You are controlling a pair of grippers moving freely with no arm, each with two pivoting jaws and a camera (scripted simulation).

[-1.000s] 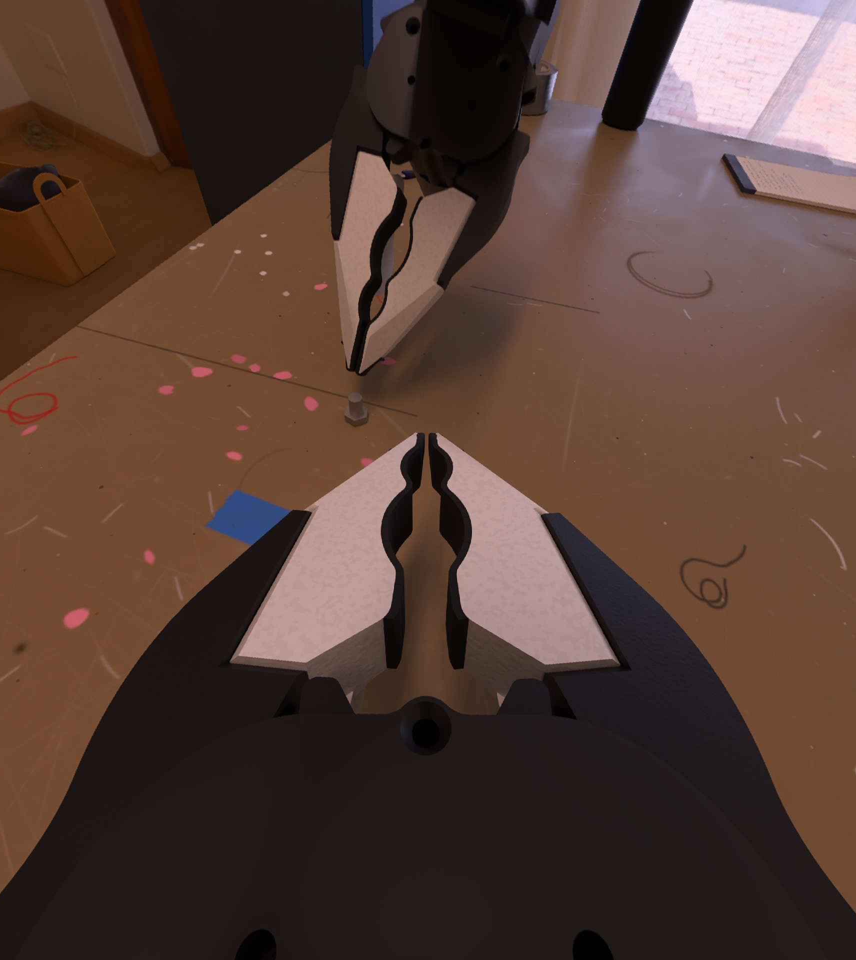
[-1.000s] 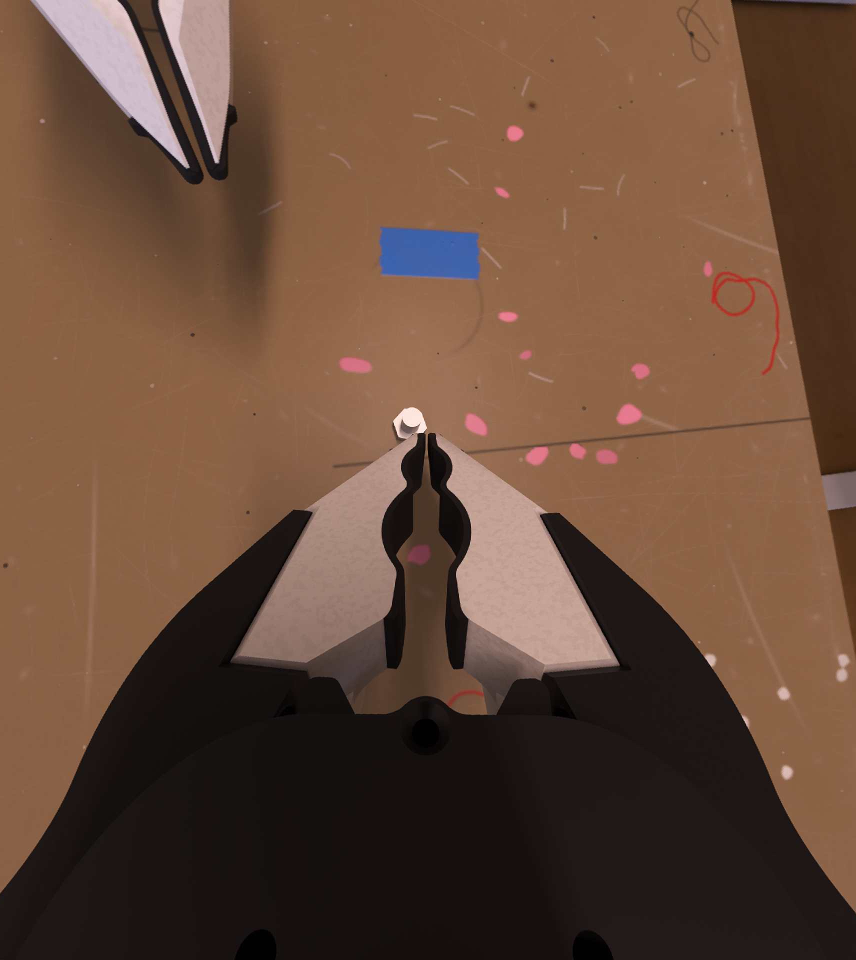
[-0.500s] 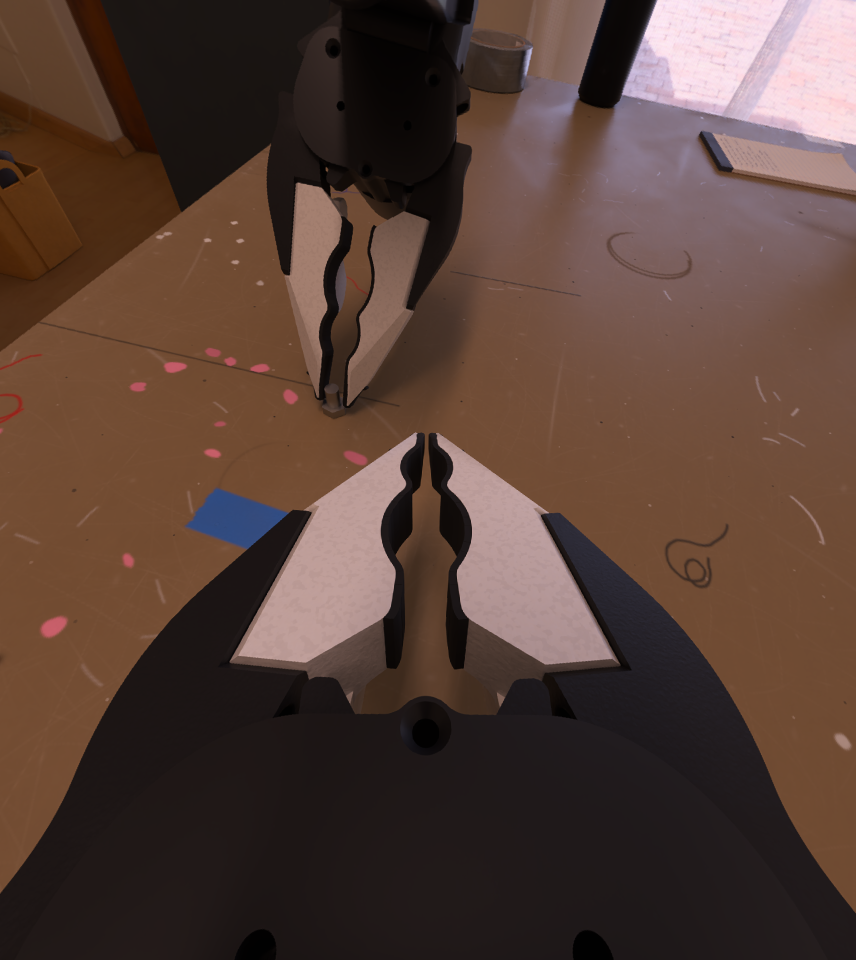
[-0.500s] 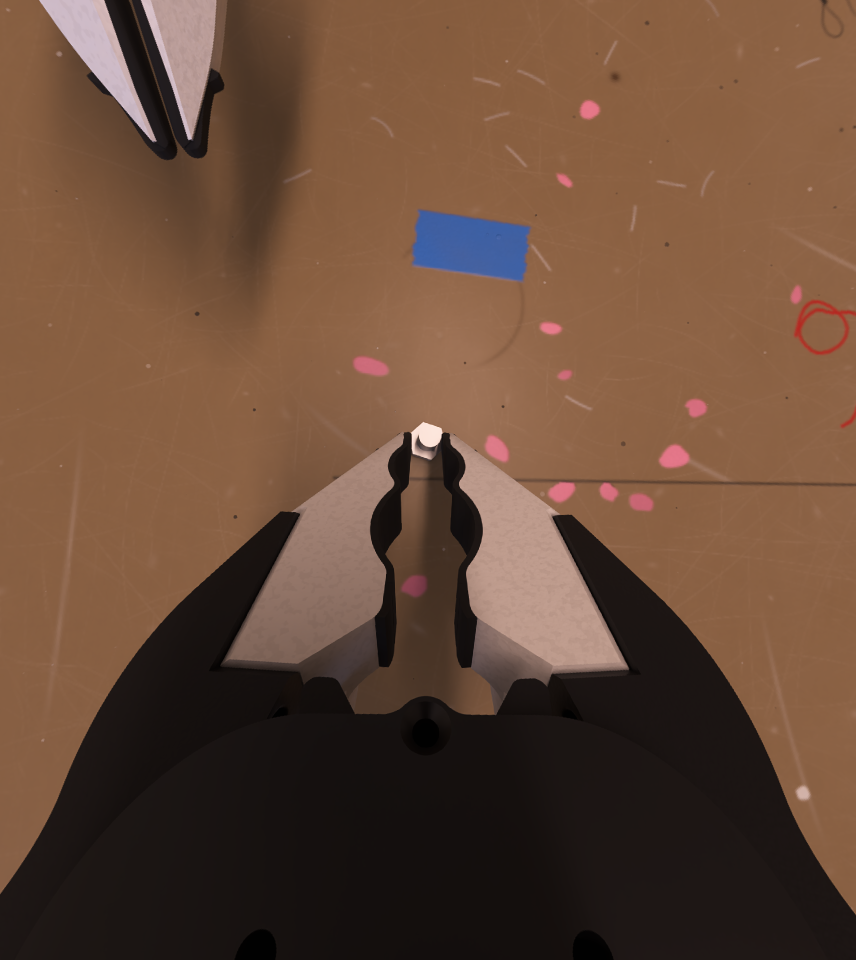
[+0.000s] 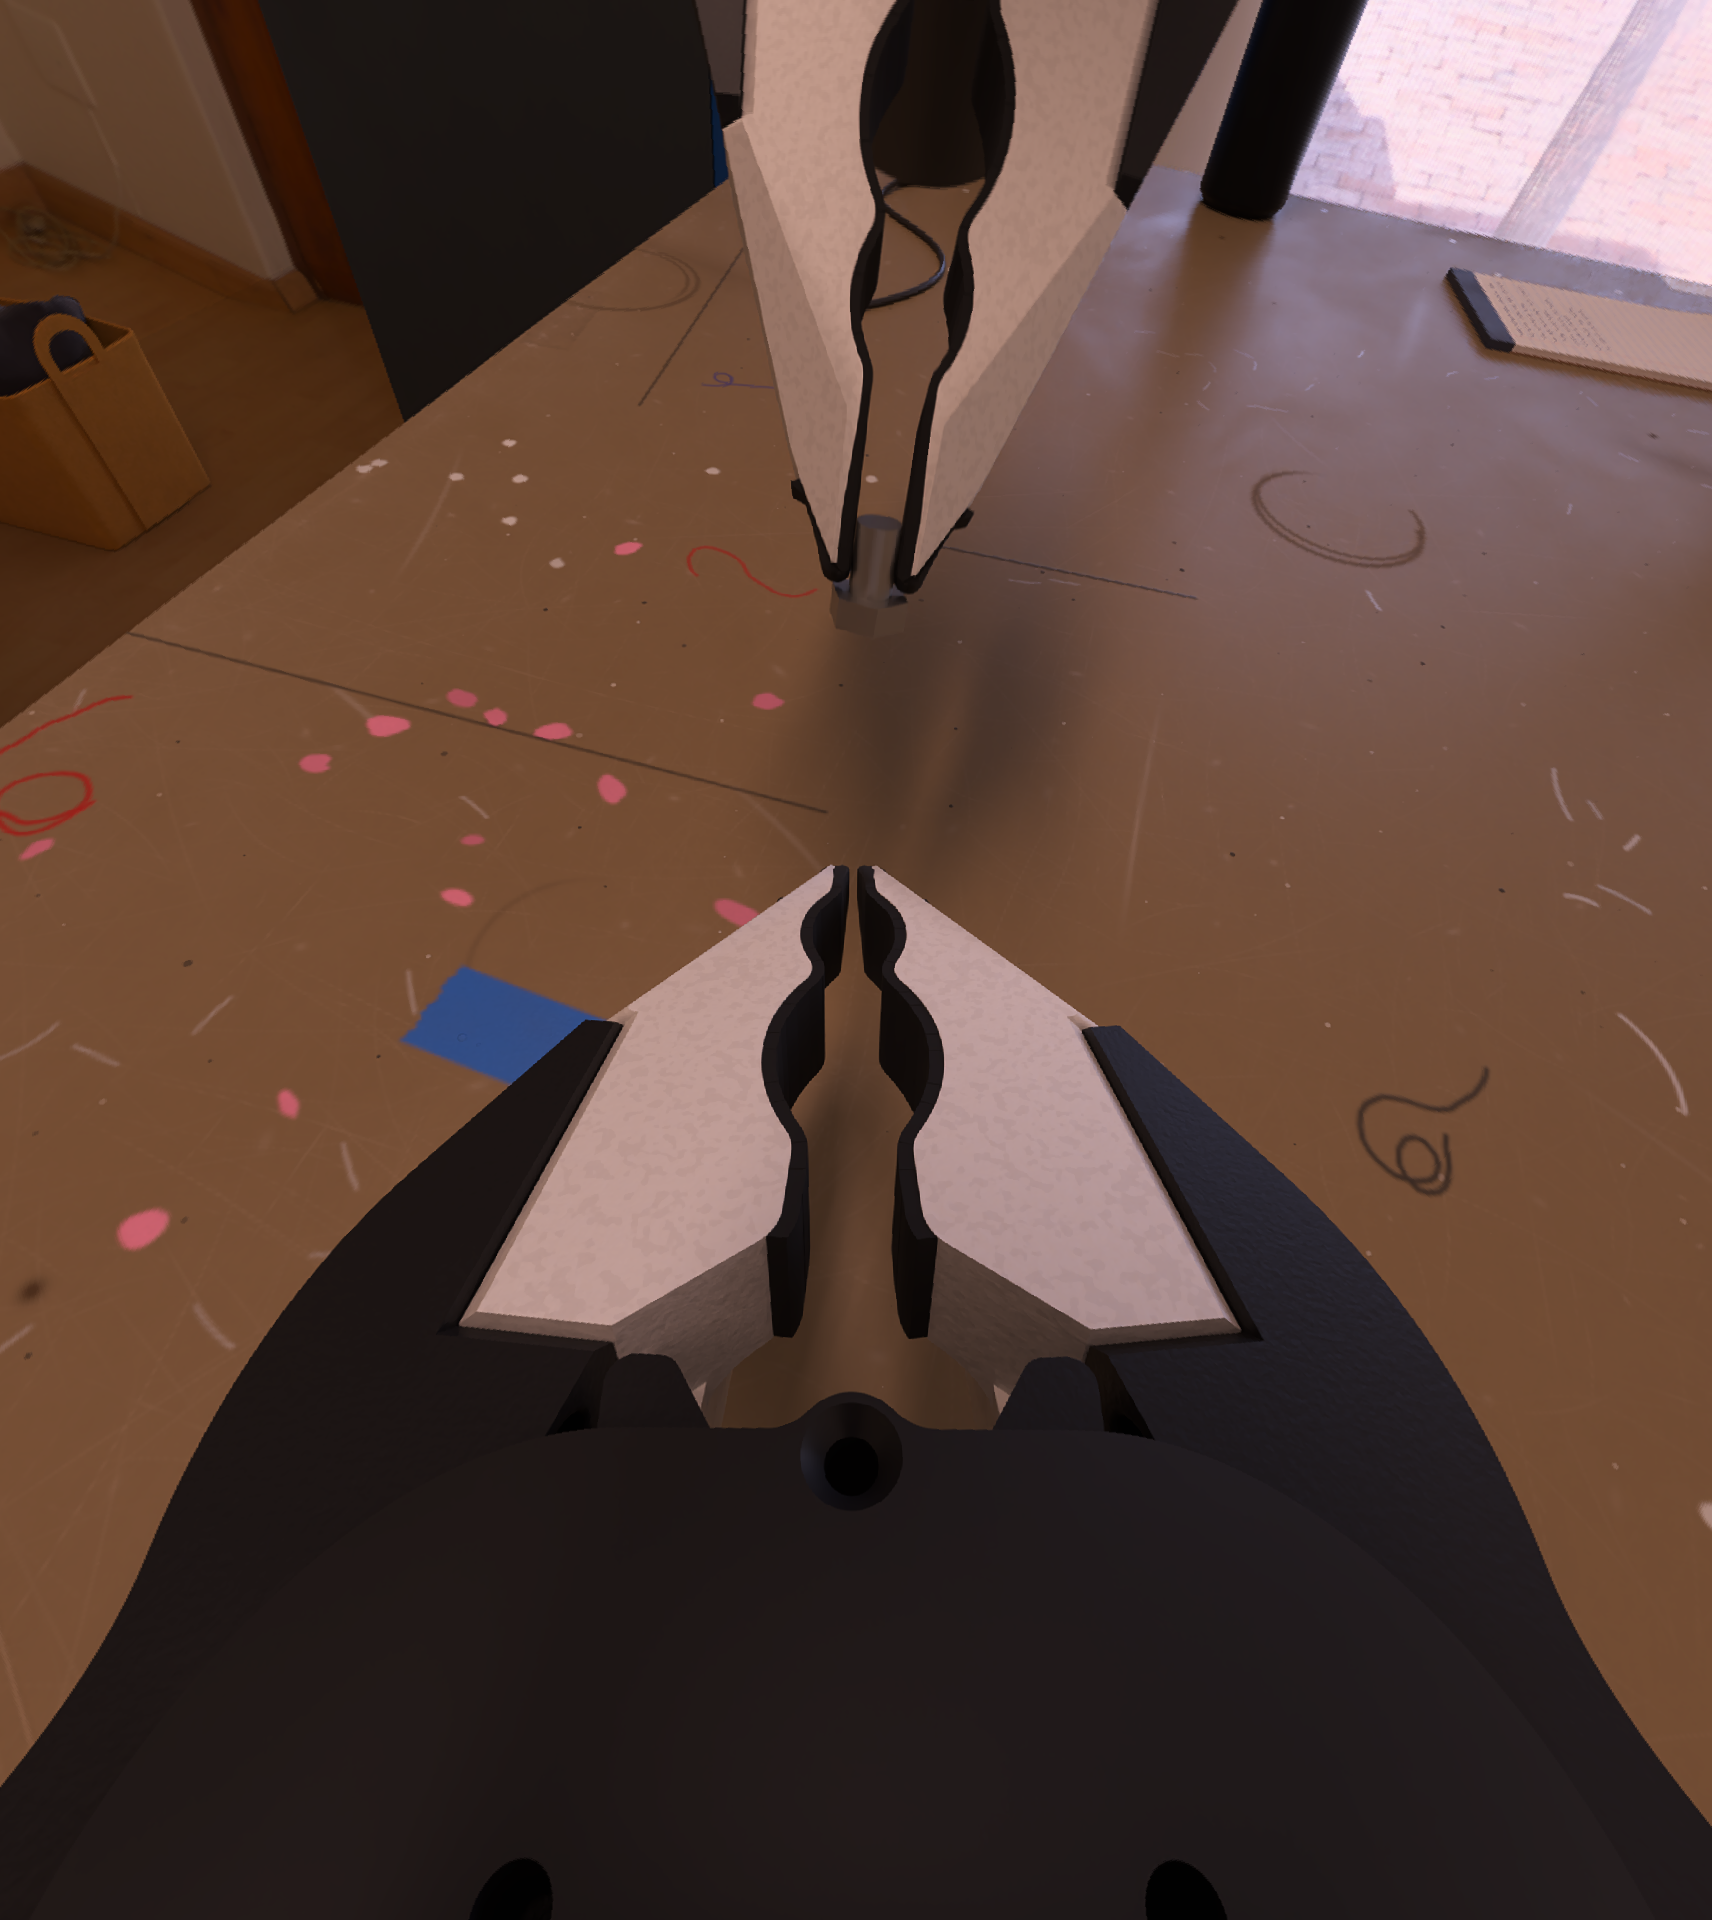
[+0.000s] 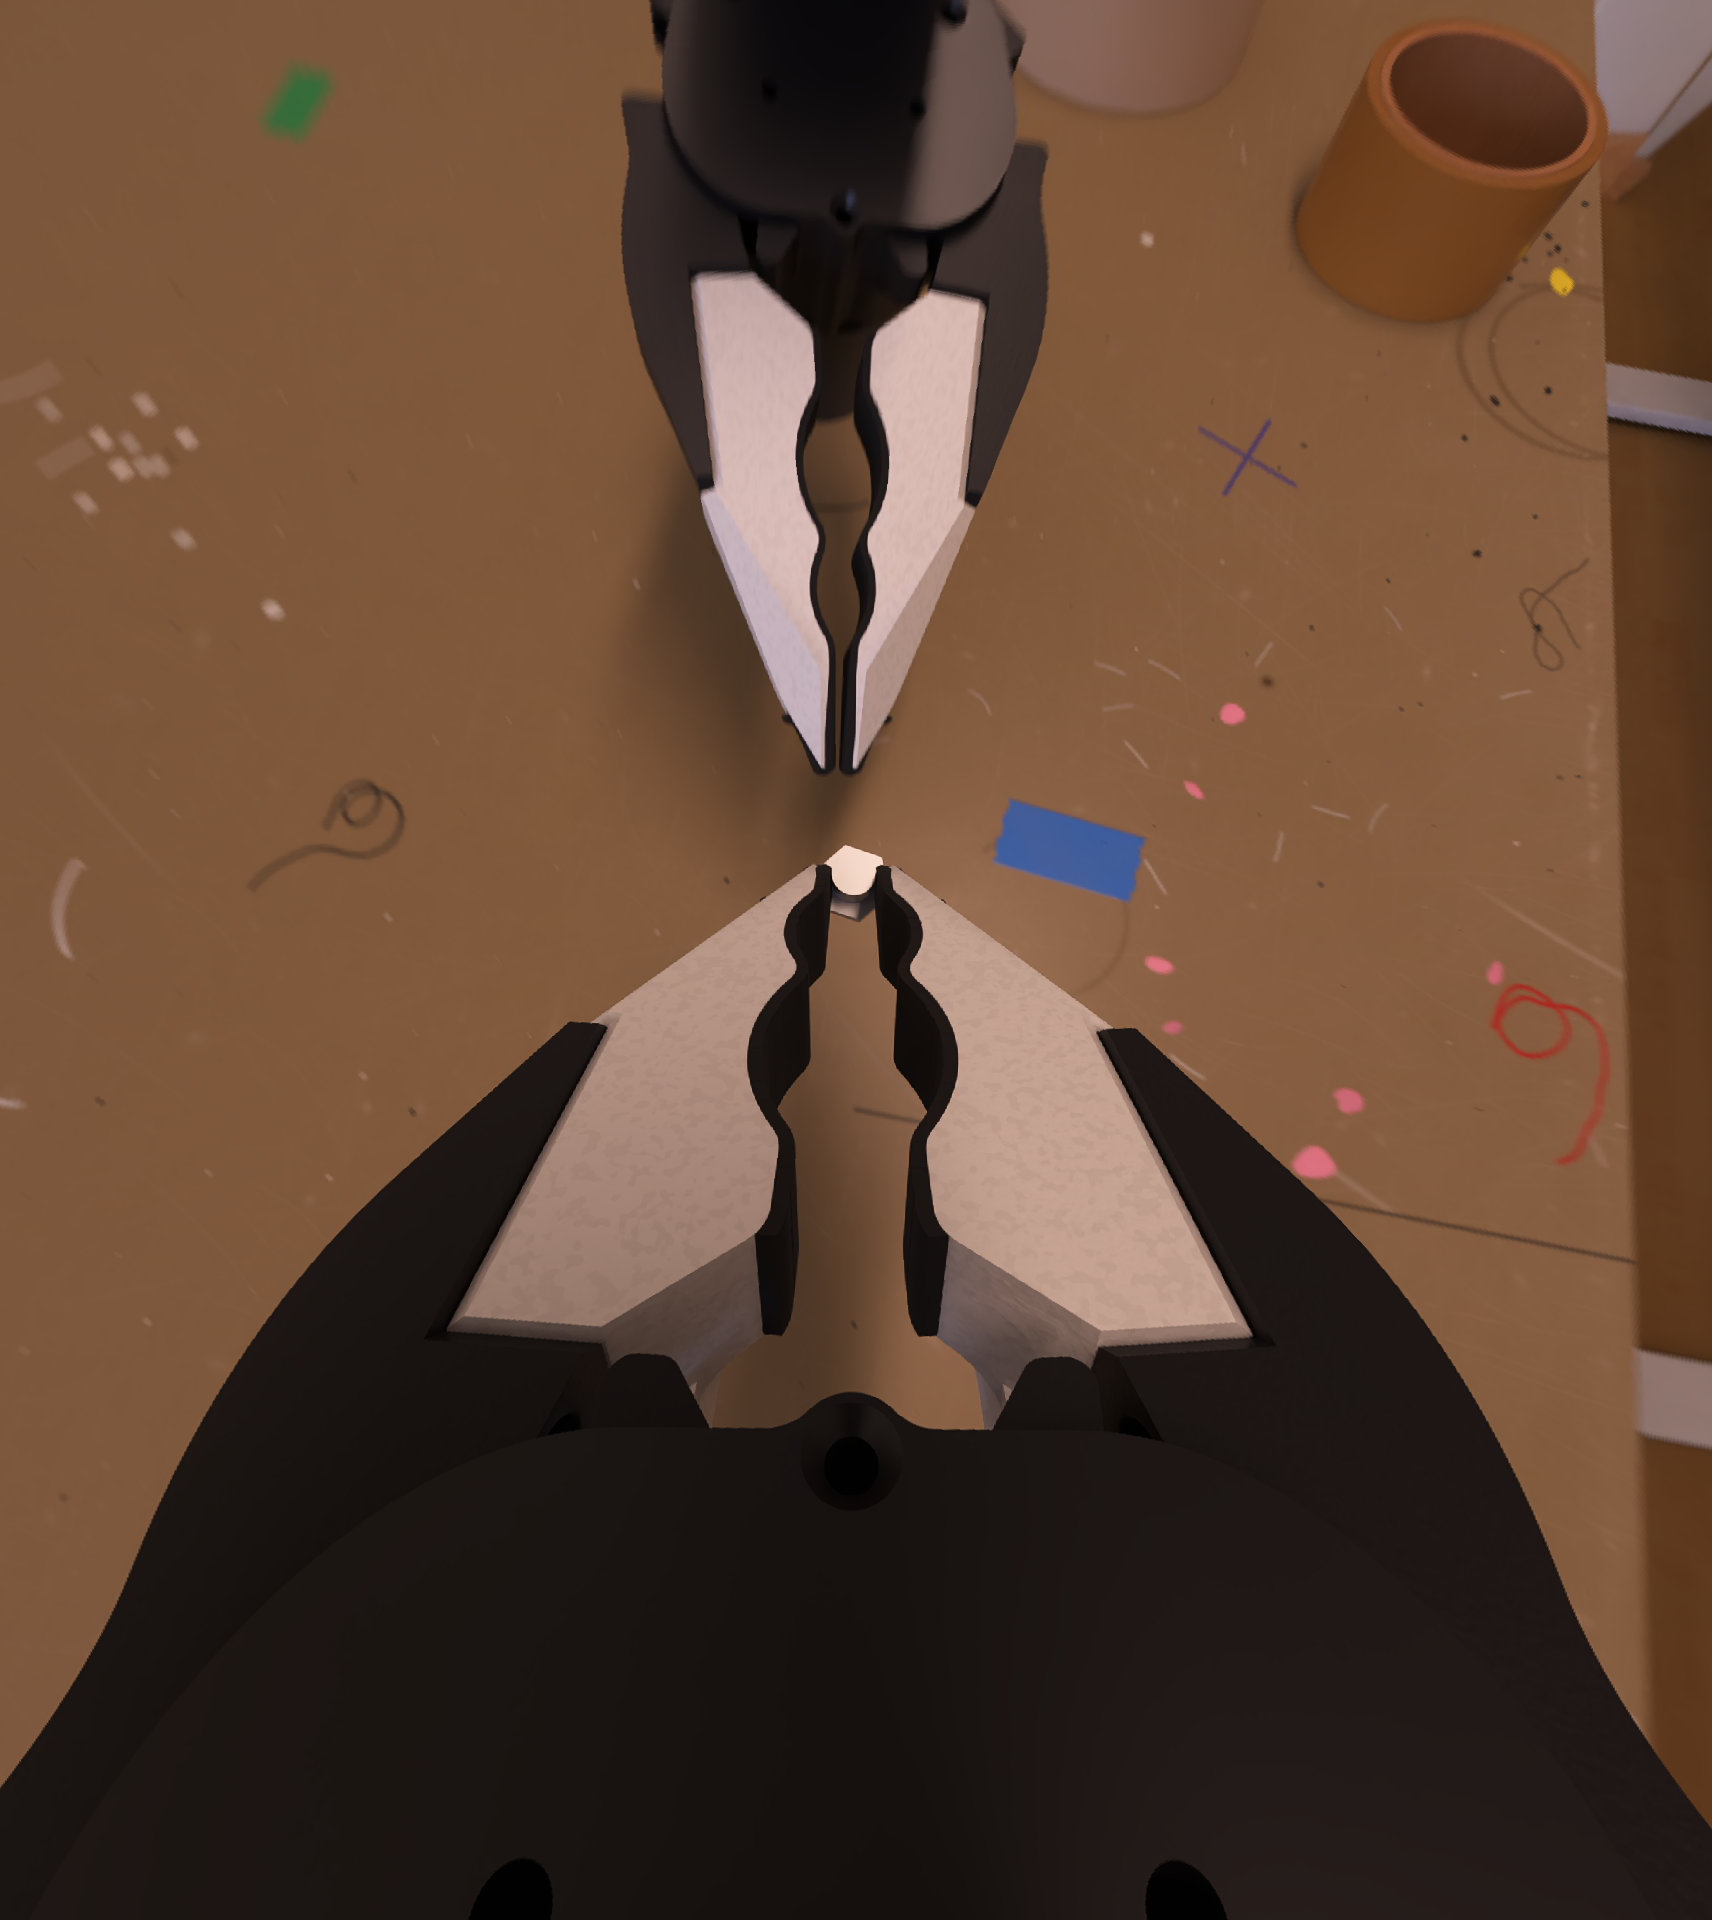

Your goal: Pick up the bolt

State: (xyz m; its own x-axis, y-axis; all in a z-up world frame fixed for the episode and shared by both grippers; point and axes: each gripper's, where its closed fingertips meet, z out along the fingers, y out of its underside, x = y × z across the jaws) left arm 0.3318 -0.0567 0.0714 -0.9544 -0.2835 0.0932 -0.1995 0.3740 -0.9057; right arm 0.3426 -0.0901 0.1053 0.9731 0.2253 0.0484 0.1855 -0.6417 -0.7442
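The bolt (image 6: 852, 871) is small, pale metal, with a hex head. My right gripper (image 6: 852, 885) is shut on it at the very fingertips. In the left wrist view the right gripper (image 5: 870, 566) points straight down and holds the bolt (image 5: 867, 611) by its shank, head down, a little above the brown table (image 5: 1247, 831); a shadow lies below it. My left gripper (image 5: 852, 875) is shut and empty, close in front of the bolt. It also shows in the right wrist view (image 6: 836, 764), tips facing the bolt.
A blue tape patch (image 6: 1070, 847) lies on the table right of the bolt. An orange cup (image 6: 1444, 166) and a beige cylinder (image 6: 1132, 52) stand beyond. A notepad (image 5: 1631, 332) and a dark post (image 5: 1257, 104) are far right. A basket (image 5: 31, 416) sits on the floor past the left table edge.
My right gripper opened around the bolt, shut on it and rose with it off the table. The left gripper now lines up tip to tip with the right one.
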